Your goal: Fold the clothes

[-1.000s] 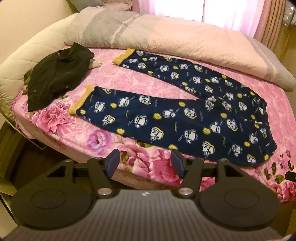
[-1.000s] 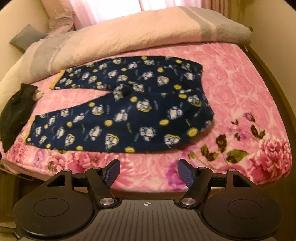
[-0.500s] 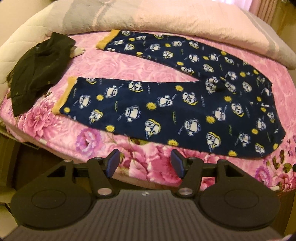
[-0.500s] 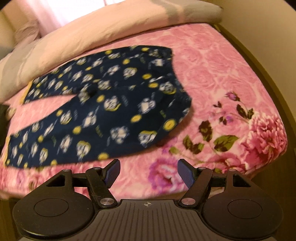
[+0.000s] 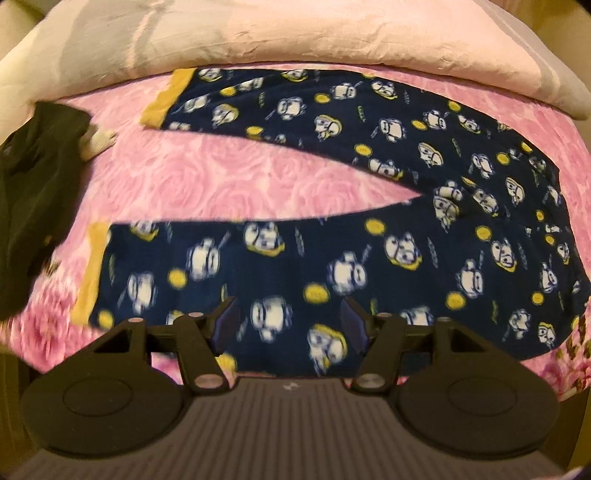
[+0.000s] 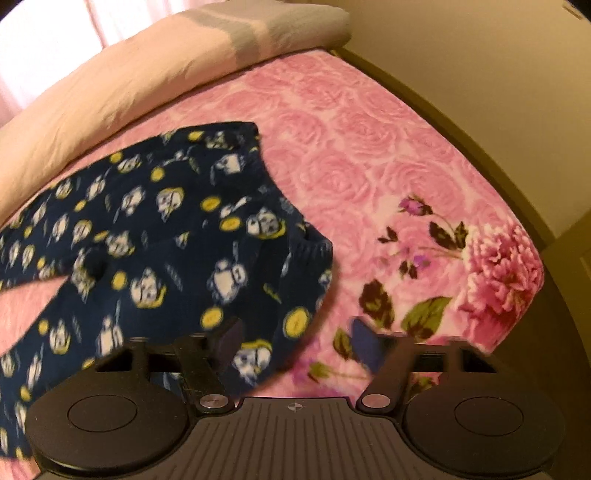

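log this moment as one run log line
fold clothes | pants flat on bed | left gripper open | right gripper open | nothing grasped

A pink rose-patterned bedspread (image 5: 207, 177) covers the bed, printed near its edge with large peonies and dark leaves (image 6: 491, 269). A rolled pale pink and grey duvet (image 5: 295, 33) lies along the far side, with a light curtain (image 6: 48, 48) behind it. A wooden bed frame (image 6: 461, 122) borders the mattress beside a beige wall (image 6: 480, 48).
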The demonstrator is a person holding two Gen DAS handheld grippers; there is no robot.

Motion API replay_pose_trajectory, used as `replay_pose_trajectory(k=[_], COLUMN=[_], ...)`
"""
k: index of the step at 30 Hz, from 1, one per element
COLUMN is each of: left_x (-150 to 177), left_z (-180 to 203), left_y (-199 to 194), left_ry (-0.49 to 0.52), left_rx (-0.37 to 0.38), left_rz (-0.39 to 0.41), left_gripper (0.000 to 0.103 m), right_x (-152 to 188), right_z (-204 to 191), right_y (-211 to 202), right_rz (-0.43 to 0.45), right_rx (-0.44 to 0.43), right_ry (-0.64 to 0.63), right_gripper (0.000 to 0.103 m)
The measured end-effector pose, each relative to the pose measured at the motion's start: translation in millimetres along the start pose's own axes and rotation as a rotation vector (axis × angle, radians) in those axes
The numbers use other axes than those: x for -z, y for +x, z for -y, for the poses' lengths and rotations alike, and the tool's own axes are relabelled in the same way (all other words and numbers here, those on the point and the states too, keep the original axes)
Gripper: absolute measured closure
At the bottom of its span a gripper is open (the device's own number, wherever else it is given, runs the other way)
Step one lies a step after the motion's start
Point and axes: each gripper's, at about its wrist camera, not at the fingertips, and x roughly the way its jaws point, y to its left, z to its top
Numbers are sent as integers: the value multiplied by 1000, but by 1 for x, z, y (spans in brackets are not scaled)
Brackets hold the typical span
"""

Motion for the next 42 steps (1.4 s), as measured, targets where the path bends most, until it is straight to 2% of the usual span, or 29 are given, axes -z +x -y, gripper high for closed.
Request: replay_pose_trajectory(k=[6,11,12,16,19,20,21,22,26,30,31,33,34,38,42], left_x=[-7,3,5,13,21,23,24,26,31,33,34,36,36,34,11], left_z=[-15,-5,-3,10,21,24,28,31,42,52,54,58,58,51,44], left_y=[44,79,86,107,123,127,131,132,132,135,138,145,148,153,156], left_ry=[36,76,78,77,82,80,79,75,54,38,37,40,41,34,43], left_rx=[17,19,19,34,45,44,42,45,77,106,107,101,94,98,124], left_rz=[-80,-141,-148,-151,-157,-159,-162,-163,-160,-141,-138,-138,-142,-145,-98], left_gripper=[46,46,46,46,47,48,48,48,48,48,48,48,48,48,48], right_x=[-4,-15,-17,-23,-23,-23,-22,-23,-26,-21,-20,-20,-20,-34,-54], right_z=[-9,-18,-18,1,33,44,56,63,64,68,67,63,63,53,36], right_y=[40,78,87,123,154,165,171,171,154,135,140,159,165,152,138], right_rz=[22,57,64,91,40,22,12,18,0,38,17,-67,-82,-74,-31], right_rx=[4,-41,-52,-88,-25,-3,-31,-61,-83,-157,-159,-97,-89,-90,-119], right_ry=[74,23,10,-22,7,17,49,68,64,132,128,93,85,38,-49], right_gripper=[61,62,66,70,70,76,80,80,80,80,80,80,80,80,79])
